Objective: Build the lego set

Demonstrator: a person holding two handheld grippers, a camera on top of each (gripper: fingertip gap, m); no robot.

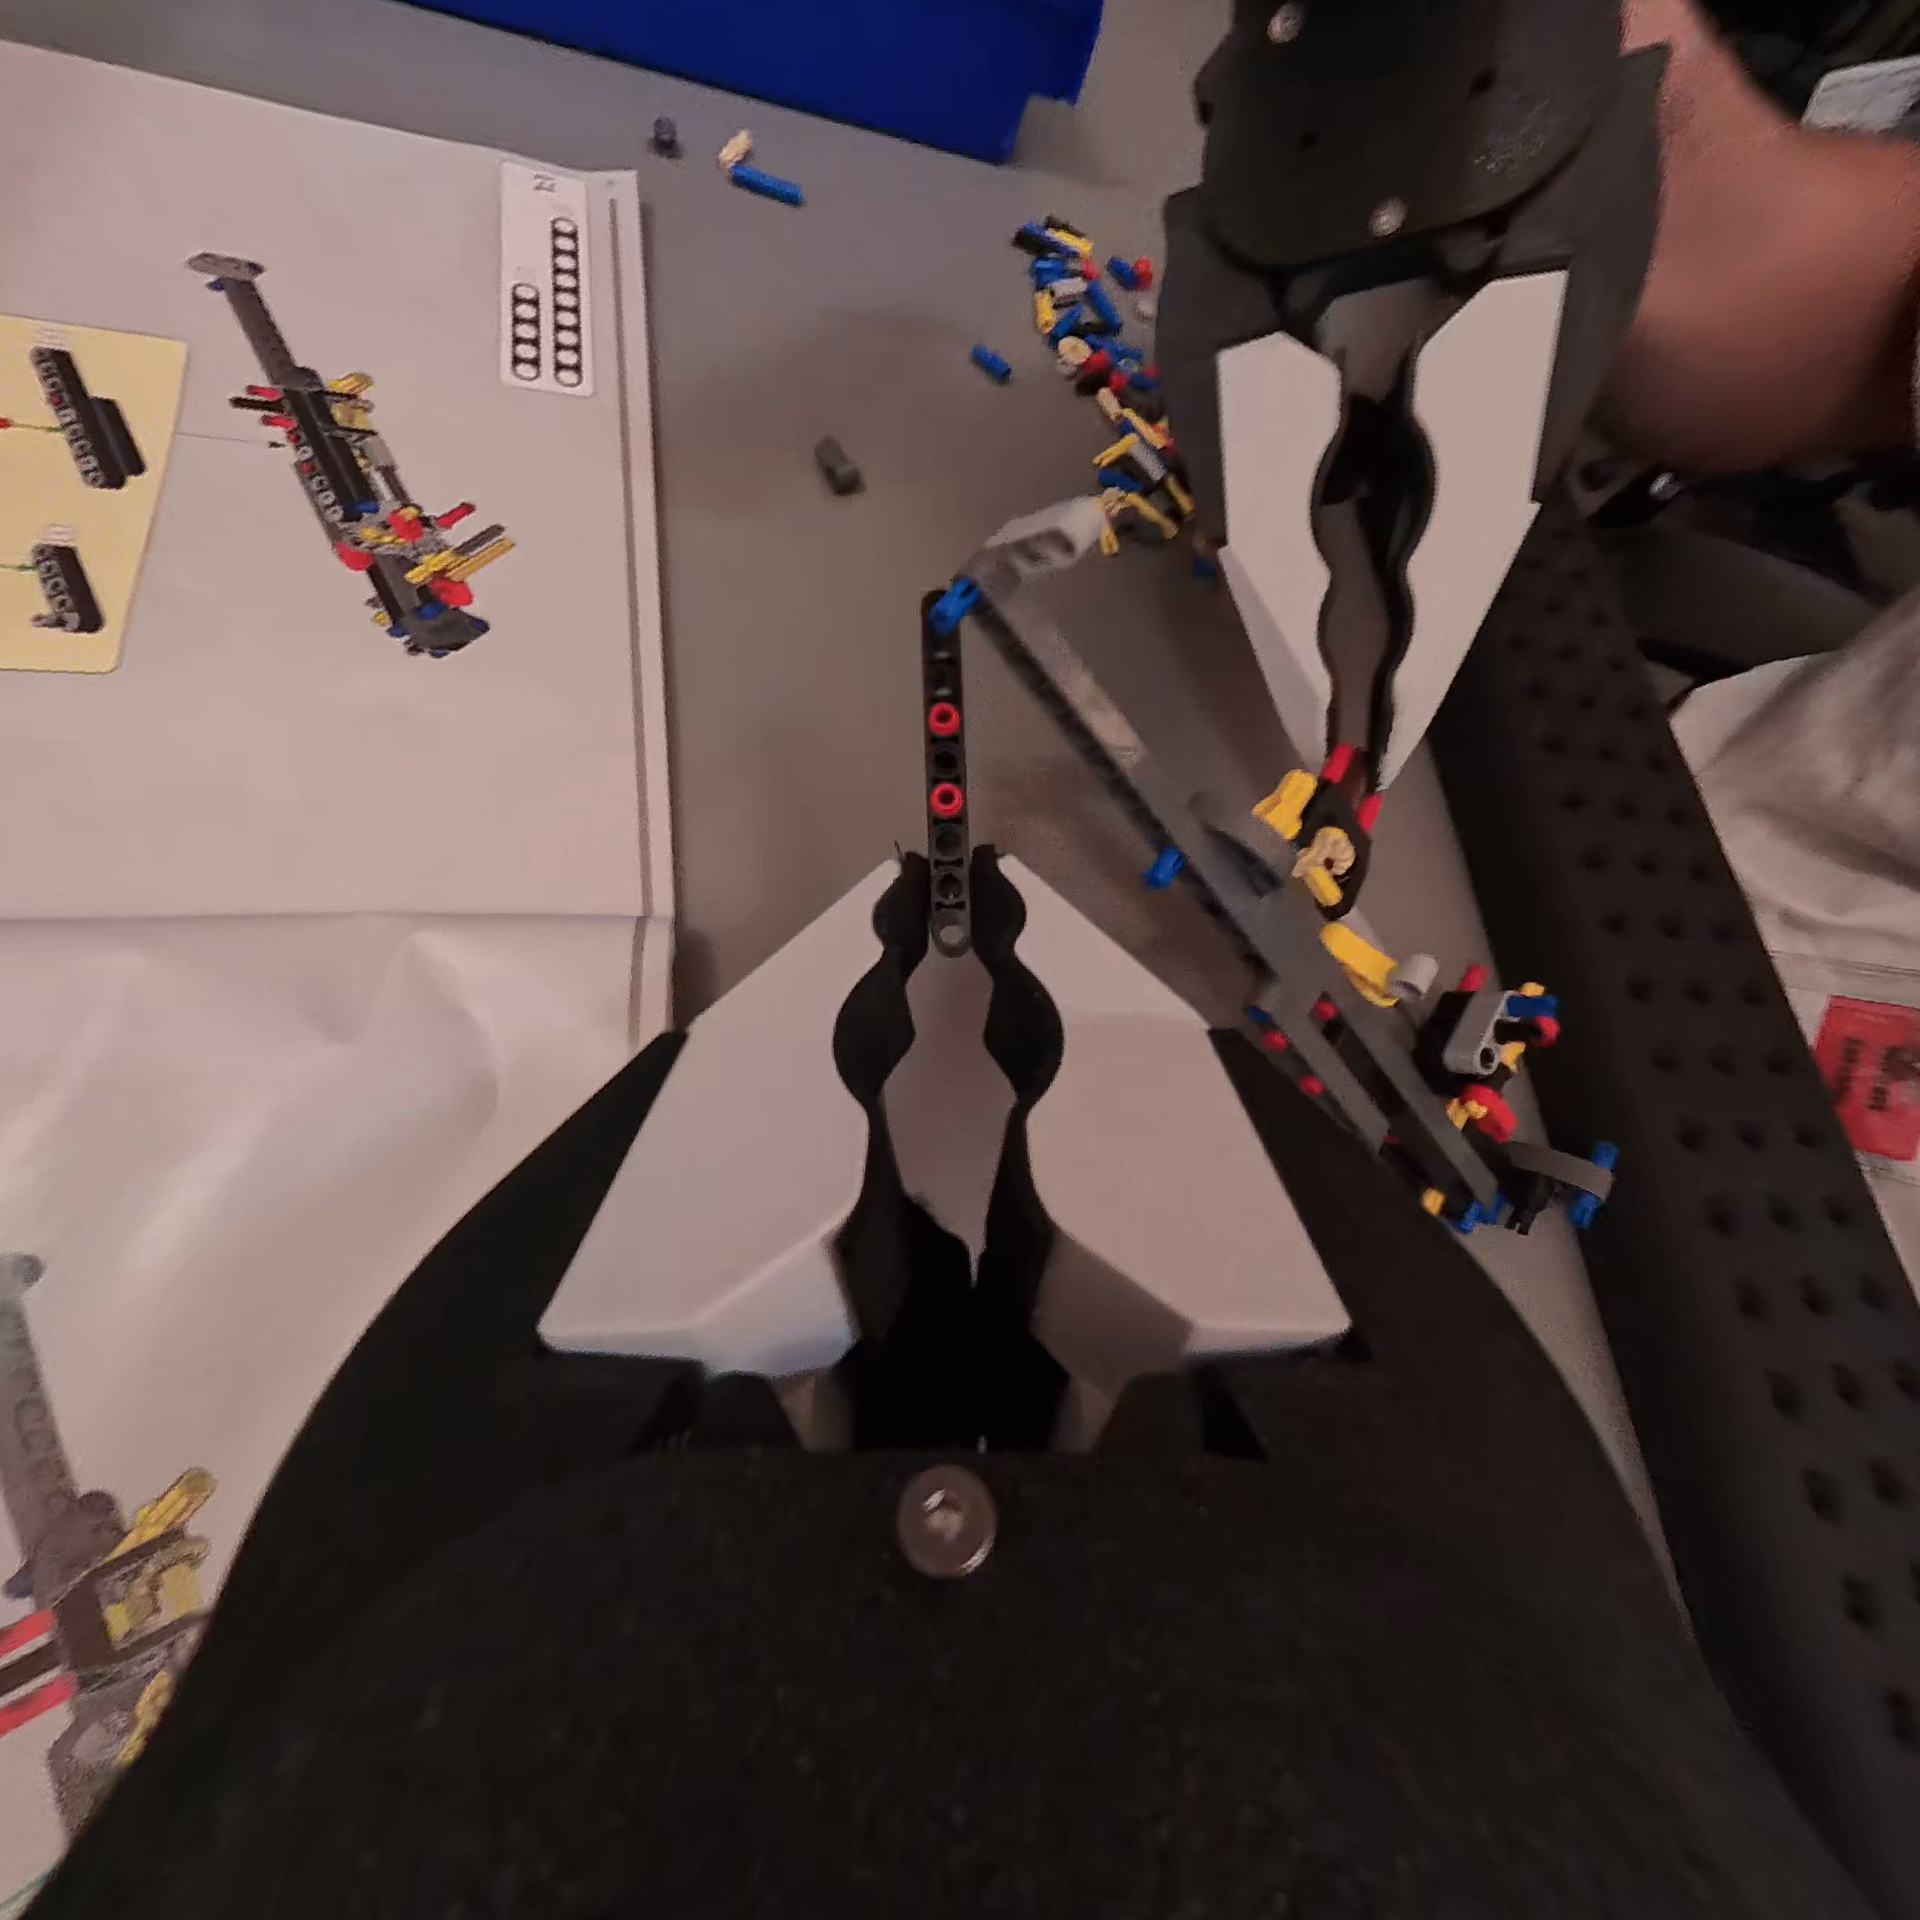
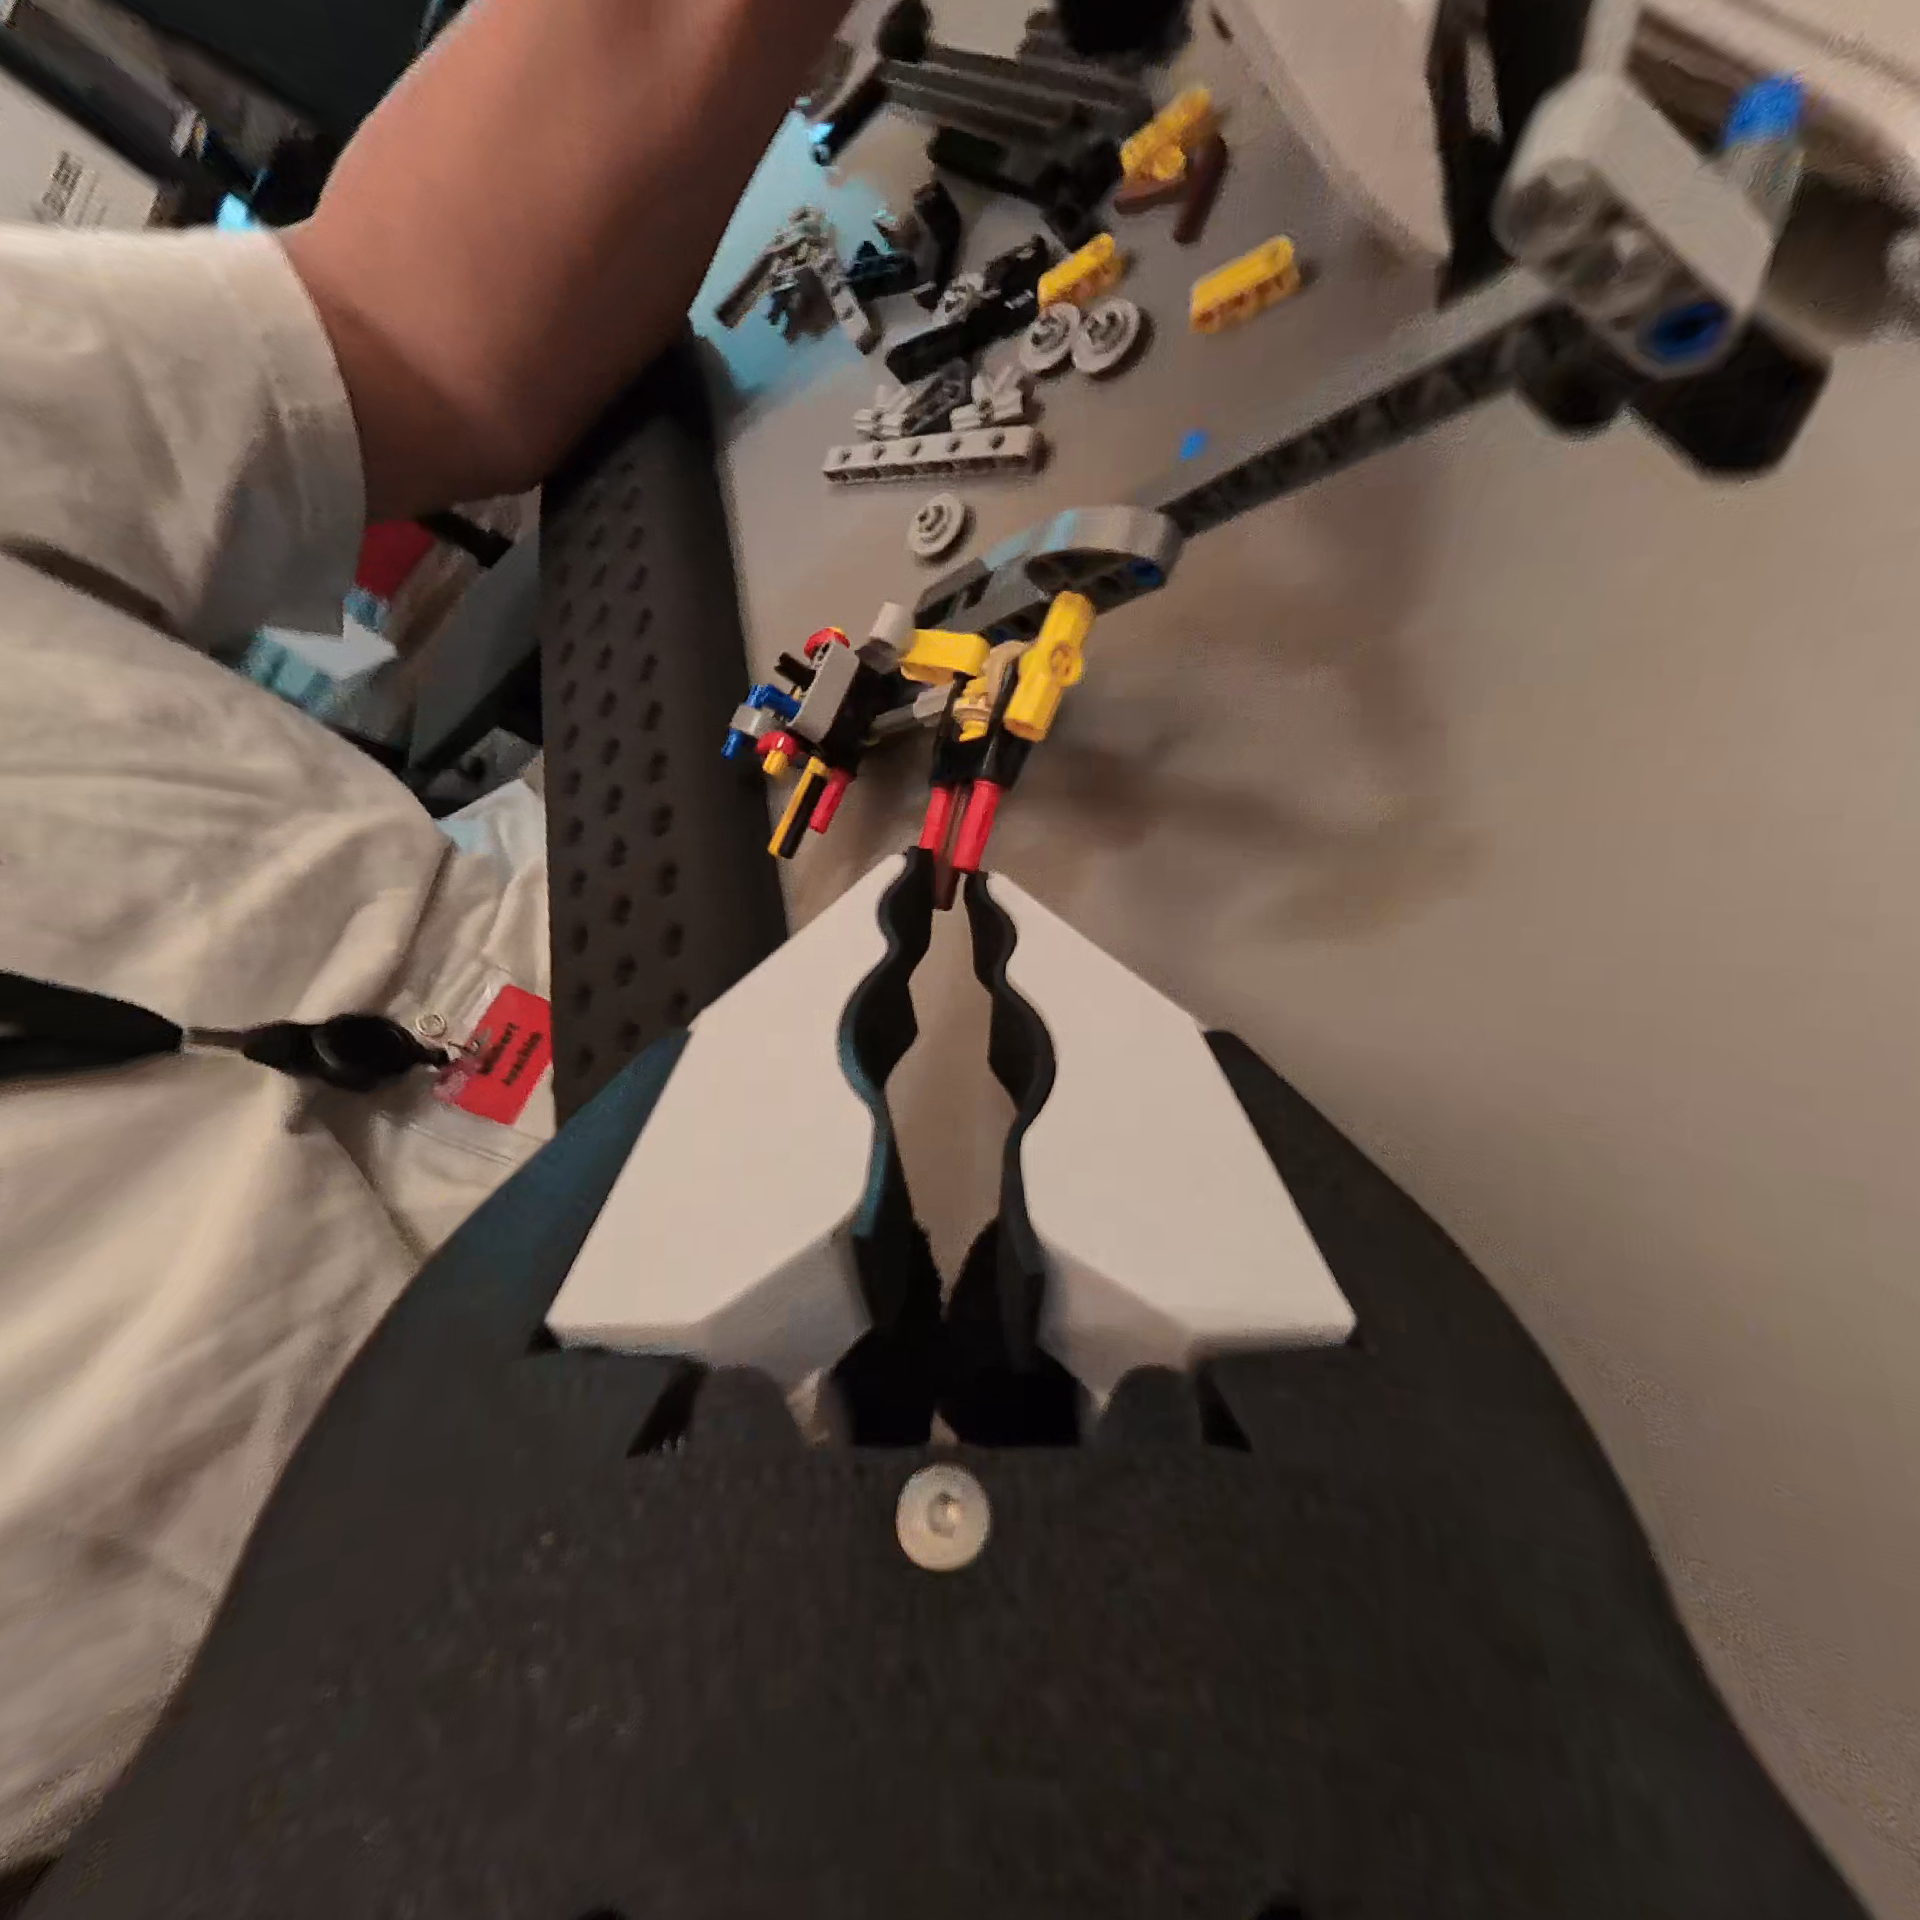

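Left wrist view: grey desk (image 1: 790, 343), white open instruction booklet (image 1: 312, 623) to your left, a scatter of small blue, yellow and red loose pins (image 1: 1101, 343) further out. Between the tools hangs the long dark-grey lego beam assembly (image 1: 1195, 831), studded with yellow, red and blue connectors at its near end, apparently lifted off the desk, though contact at its far end cannot be ruled out.

Your left tongs (image 1: 951, 862) are clamped on the lower end of a slim black holed liftarm with two red pins (image 1: 945, 769); its far end meets the assembly's tip at a blue pin (image 1: 956, 603).

Right wrist view: your right tongs (image 2: 948, 883) are pinched together on the red pin ends (image 2: 961, 821) projecting from the assembly's yellow-and-black cluster.

Likely step: swinging the liftarm onto the beam.
- Keep the right grip still; those pins are a thin hold and may slip or pull out.
- Pivot the liftarm about the blue pin until its red pins line up with the beam's holes.
- Press square, not at an angle.
- Check against the booklet's drawing.
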